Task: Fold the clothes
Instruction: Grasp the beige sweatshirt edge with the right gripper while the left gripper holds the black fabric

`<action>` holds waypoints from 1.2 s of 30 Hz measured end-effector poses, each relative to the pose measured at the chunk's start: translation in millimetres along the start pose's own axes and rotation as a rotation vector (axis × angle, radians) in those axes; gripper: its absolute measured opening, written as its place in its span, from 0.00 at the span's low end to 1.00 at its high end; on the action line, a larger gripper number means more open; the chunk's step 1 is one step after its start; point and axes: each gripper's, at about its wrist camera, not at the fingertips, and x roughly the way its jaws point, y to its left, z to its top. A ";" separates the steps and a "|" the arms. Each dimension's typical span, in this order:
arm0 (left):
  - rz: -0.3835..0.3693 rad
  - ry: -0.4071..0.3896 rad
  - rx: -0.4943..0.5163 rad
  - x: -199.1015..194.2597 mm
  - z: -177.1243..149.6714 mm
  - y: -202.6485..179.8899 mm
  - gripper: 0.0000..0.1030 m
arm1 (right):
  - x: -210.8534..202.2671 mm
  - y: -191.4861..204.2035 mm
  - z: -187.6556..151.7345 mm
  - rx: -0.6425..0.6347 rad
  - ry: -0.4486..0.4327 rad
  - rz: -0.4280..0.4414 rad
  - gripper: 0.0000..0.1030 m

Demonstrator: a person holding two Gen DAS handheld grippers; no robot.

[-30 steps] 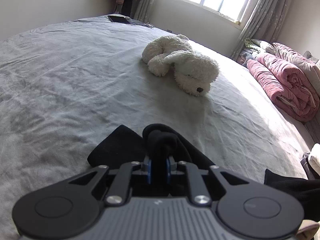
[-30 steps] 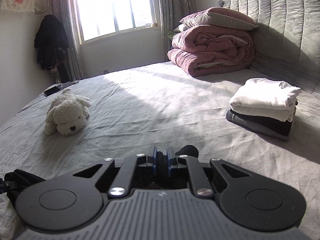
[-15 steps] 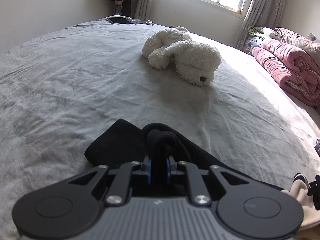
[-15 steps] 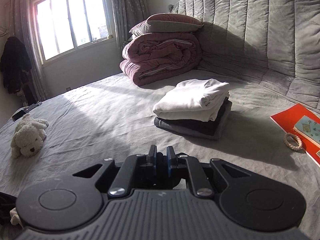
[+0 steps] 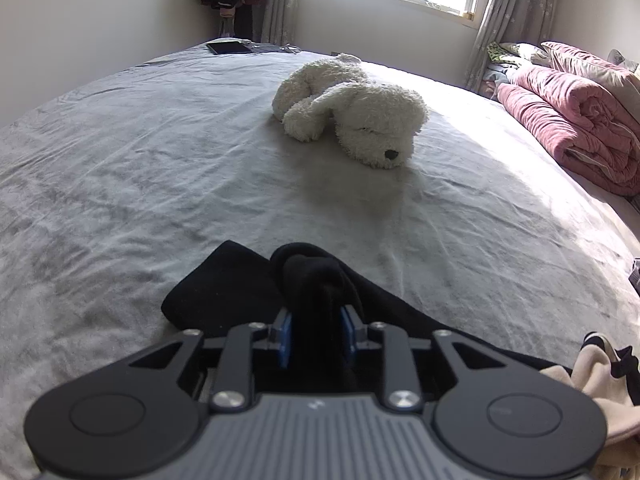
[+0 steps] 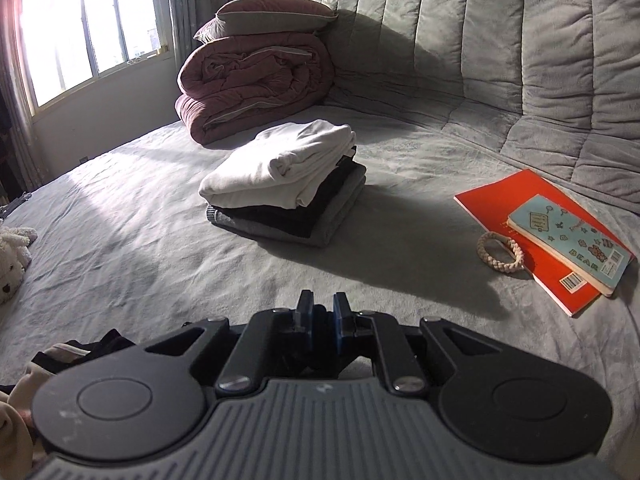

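Currently left hand-held gripper (image 5: 316,336) clamps a bunched black garment (image 5: 224,300) low over the bed (image 5: 120,184); right hand-held gripper (image 6: 321,318) looks nearly closed, contents unclear. Thick bunch may slip, spoiling the fold.

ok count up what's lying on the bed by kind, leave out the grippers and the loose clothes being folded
Folded clothes in the stack: 3
Books: 2
Plush dog: 1
Bracelet: 1
Rolled quilt: 1
Pillow: 1
Tablet: 1
Total: 10
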 end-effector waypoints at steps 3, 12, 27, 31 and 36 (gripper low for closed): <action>-0.023 -0.014 0.035 -3.5 0.2 -12.4 0.48 | 0.6 0.8 -2.2 -0.006 0.015 0.026 0.19; -0.183 -0.034 0.205 5.2 5.0 -62.3 0.60 | 3.4 29.5 -3.2 -0.094 0.010 0.110 0.45; -0.393 0.121 0.440 52.2 -16.1 -105.3 0.60 | 49.7 118.6 -26.5 -0.288 0.142 0.317 0.45; -0.425 0.137 0.456 47.1 -25.1 -104.2 0.59 | 60.6 132.5 -36.8 -0.338 0.180 0.312 0.45; -0.453 0.157 0.514 36.4 -35.9 -102.9 0.58 | 66.2 143.9 -46.0 -0.385 0.203 0.310 0.45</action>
